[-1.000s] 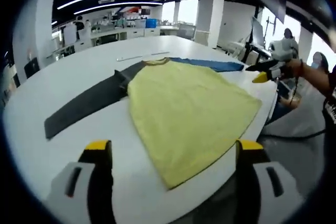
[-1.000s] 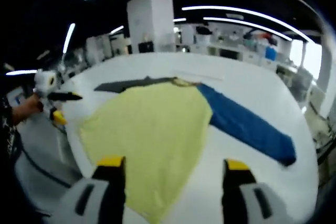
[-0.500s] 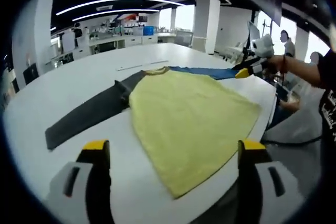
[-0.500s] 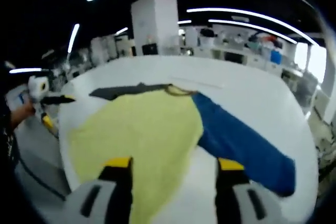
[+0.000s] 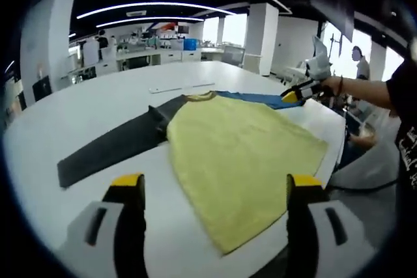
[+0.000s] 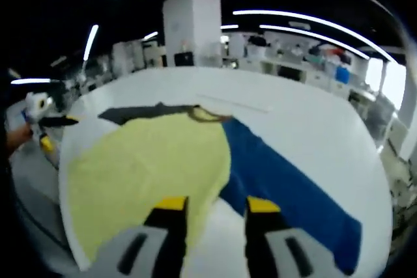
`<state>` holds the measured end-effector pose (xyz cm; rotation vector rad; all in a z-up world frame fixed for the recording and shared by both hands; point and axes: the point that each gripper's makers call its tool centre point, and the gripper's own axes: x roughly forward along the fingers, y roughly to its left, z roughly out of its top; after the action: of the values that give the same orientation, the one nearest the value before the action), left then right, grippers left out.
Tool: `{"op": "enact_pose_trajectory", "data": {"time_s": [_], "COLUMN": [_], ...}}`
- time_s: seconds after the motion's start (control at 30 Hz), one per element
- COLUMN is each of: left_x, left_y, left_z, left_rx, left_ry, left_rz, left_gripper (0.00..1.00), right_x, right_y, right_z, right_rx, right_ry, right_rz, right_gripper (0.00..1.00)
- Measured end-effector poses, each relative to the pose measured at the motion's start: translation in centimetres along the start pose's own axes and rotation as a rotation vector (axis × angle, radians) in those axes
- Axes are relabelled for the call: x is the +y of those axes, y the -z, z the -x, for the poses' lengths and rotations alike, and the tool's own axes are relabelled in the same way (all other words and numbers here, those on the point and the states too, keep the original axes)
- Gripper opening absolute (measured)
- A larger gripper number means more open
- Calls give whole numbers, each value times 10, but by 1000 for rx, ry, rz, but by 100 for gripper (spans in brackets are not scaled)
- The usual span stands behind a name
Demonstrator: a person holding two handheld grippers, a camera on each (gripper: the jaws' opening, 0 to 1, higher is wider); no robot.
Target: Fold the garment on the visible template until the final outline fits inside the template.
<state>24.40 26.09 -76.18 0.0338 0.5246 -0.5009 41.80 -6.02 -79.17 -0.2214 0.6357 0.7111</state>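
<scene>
A long-sleeved garment lies flat on the white table (image 5: 78,109). Its body is yellow (image 5: 241,151), one sleeve is dark grey (image 5: 107,148) and the other blue (image 5: 260,97). My left gripper (image 5: 215,183) hovers open above the near table edge, its jaws astride the yellow hem. A hand holds my right gripper (image 5: 296,92) at the far right, over the blue sleeve's end. From the right gripper view, that gripper (image 6: 217,204) is open with a narrow gap, low over the seam between the yellow body (image 6: 143,161) and the blue sleeve (image 6: 287,187). The left gripper (image 6: 49,122) shows far left.
A thin pale strip (image 5: 179,87) lies on the table beyond the collar. The table edge (image 5: 335,135) runs close along the yellow hem, with a person's arm and dark clothes past it. Desks, pillars and other people fill the room behind.
My right gripper has moved from off the table edge in over the blue sleeve, lower and closer, and its jaws have narrowed. My left gripper has stayed almost still.
</scene>
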Motion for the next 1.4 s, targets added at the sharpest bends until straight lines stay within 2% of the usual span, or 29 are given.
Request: {"op": "enact_pose_trajectory", "data": {"time_s": [0.17,0.27,0.33,0.43,0.5,0.6,0.7,0.77,0.8,0.9,1.17,1.4], "left_x": [-2,-6,-7,-1,-3,-9,-6,-5,-4,-3,-4,-6], "left_y": [-2,-1,0,5,11,12,15,17,17,17,20,19], "left_z": [-2,-4,-5,-6,-8,-10,-10,-11,-11,-10,-8,-7], "left_rx": [-6,2,8,25,61,66,69,79,79,80,96,87], "left_ry": [-3,10,14,12,13,23,24,20,18,13,7,7], "left_rz": [7,6,2,3,-2,-9,0,2,4,11,9,9], "left_gripper": [86,86,86,86,86,86,85,85,85,84,83,83], "right_x": [-4,-6,-4,-11,-15,-13,-13,-14,-10,-14,-11,-29], "right_y": [5,13,14,18,22,22,21,26,22,23,20,4], "right_z": [-16,-26,-29,-40,-45,-49,-52,-55,-57,-57,-49,-38], "right_rx": [34,79,87,107,137,150,152,178,151,165,160,118], "right_ry": [-11,-6,-6,-11,-15,-25,-36,-39,-38,-34,-21,26], "right_rz": [48,116,138,150,151,182,196,212,209,205,171,168], "right_gripper": [23,21,18,12,12,12,12,11,8,0,0,0]}}
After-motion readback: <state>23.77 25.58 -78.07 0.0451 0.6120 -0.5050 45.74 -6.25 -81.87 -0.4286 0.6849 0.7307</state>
